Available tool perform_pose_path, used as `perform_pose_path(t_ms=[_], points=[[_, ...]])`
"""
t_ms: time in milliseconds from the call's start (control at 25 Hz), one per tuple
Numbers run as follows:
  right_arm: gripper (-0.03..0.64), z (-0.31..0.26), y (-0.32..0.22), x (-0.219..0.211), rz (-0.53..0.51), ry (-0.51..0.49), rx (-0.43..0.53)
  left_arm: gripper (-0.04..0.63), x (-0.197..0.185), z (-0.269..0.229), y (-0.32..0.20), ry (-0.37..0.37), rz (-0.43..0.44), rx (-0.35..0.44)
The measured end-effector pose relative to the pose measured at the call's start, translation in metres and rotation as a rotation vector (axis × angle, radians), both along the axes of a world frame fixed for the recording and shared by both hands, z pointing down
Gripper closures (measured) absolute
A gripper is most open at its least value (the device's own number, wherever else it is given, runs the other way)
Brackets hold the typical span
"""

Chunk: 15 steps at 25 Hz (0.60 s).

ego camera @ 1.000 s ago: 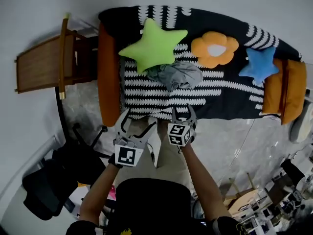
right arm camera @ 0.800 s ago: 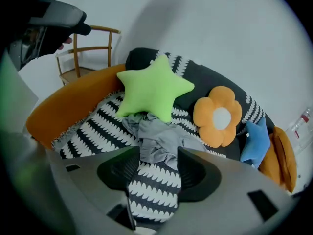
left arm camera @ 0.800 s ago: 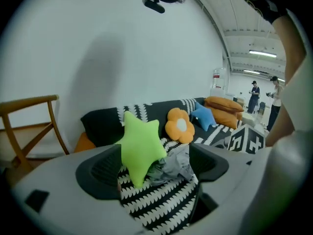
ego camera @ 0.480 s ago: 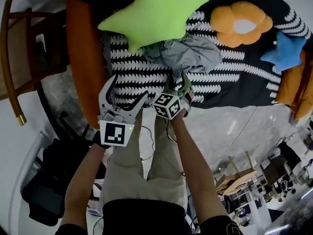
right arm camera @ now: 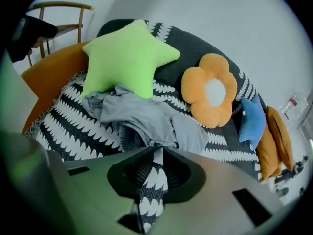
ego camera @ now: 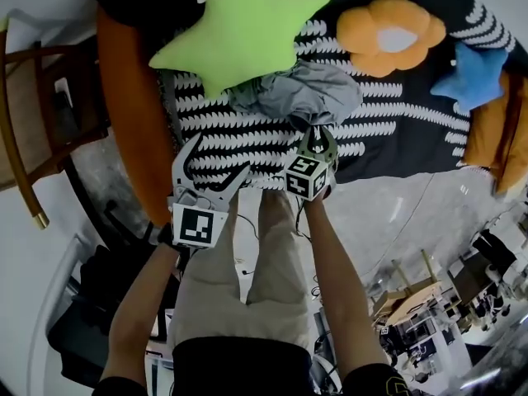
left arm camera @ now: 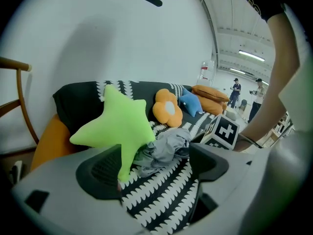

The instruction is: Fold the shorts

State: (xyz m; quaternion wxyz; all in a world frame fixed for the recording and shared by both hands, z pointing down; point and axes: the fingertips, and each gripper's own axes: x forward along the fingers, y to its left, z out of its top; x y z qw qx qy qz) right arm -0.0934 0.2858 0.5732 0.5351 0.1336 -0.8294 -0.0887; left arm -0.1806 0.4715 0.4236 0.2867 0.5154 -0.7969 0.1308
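Green star pillow [ego camera: 239,31] is the obstruction: its lower points lie over the far-left part of the crumpled grey shorts [ego camera: 301,97], so that side of the heap is covered. Orange flower pillow [ego camera: 389,35] sits near the shorts on the right; can't tell if they touch. Blue star pillow [ego camera: 478,77] is well apart, next to the right-end orange bolster [ego camera: 495,130]. A matching bolster [ego camera: 124,114] caps the left end, with a wooden chair [ego camera: 33,130] just beyond it. The shorts lie bunched mid-seat on the sofa cover [ego camera: 223,130], black with white zigzag rows. Right gripper [ego camera: 318,143]: its jaws have just been closing and are now clenched on a thin fold at the near edge of the shorts; the right gripper view shows grey fabric pinched at the tips. Left gripper [ego camera: 216,159]: jaws released and wide, nothing between them but cover below, with the star's tip and the shorts ahead. The person's legs [ego camera: 247,279] are up against the sofa front. Grey stone-look floor [ego camera: 396,213], plain white wall [left arm camera: 122,33] behind the sofa, and two people [left arm camera: 236,89] far off in an open, strip-lit hall.
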Motion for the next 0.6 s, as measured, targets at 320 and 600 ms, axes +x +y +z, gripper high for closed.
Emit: perform_pose_path(t_ms=[320,600], points=[[0.505,-0.007,0.02,-0.005,-0.033,-0.062,-0.091,0.156,0.02,0.01,-0.036,0.087,0.026,-0.027],[0.487,0.007,0.037,-0.005,-0.076,-0.018,-0.106,0.156,0.033,0.016,-0.036,0.099,0.054,-0.053]])
